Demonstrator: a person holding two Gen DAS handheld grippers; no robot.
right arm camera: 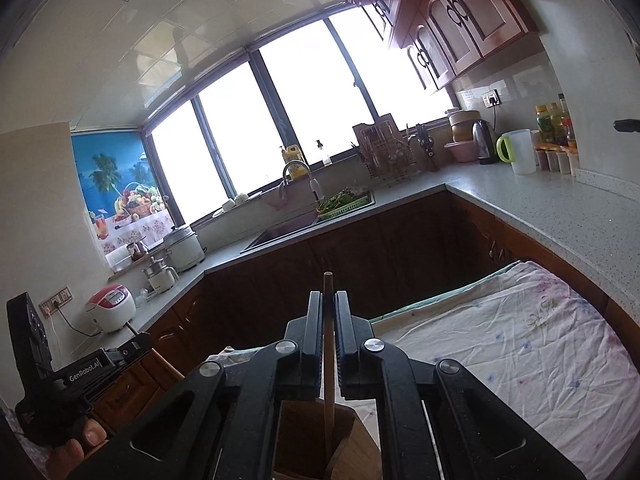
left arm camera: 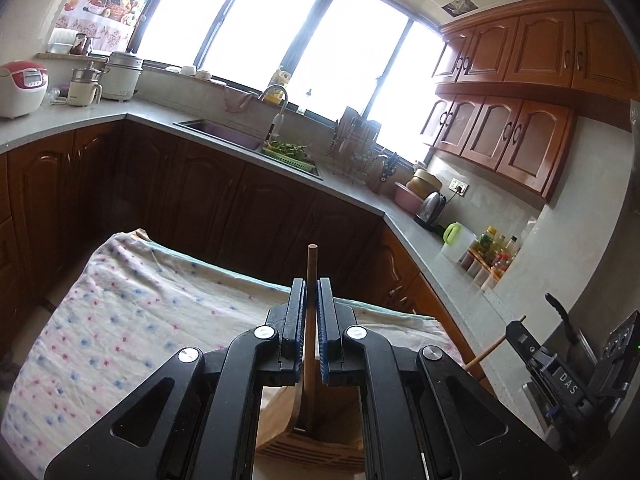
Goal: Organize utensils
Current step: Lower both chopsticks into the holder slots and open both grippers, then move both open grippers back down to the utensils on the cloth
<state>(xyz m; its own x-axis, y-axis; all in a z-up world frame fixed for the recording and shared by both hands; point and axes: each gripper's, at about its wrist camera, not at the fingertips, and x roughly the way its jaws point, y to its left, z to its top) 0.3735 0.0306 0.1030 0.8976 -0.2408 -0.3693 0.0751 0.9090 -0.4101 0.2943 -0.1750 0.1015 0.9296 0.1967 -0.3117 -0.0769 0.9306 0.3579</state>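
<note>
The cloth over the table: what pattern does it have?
The cloth is white with small blue and pink dots, best seen in the left wrist view.

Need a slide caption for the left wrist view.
Left gripper shut on a wooden stick above a wooden holder.

A flowered cloth [left arm camera: 132, 312] is spread below the jaws; a sink [left arm camera: 224, 134] and kettle [left arm camera: 431, 209] are seen beyond.
</note>
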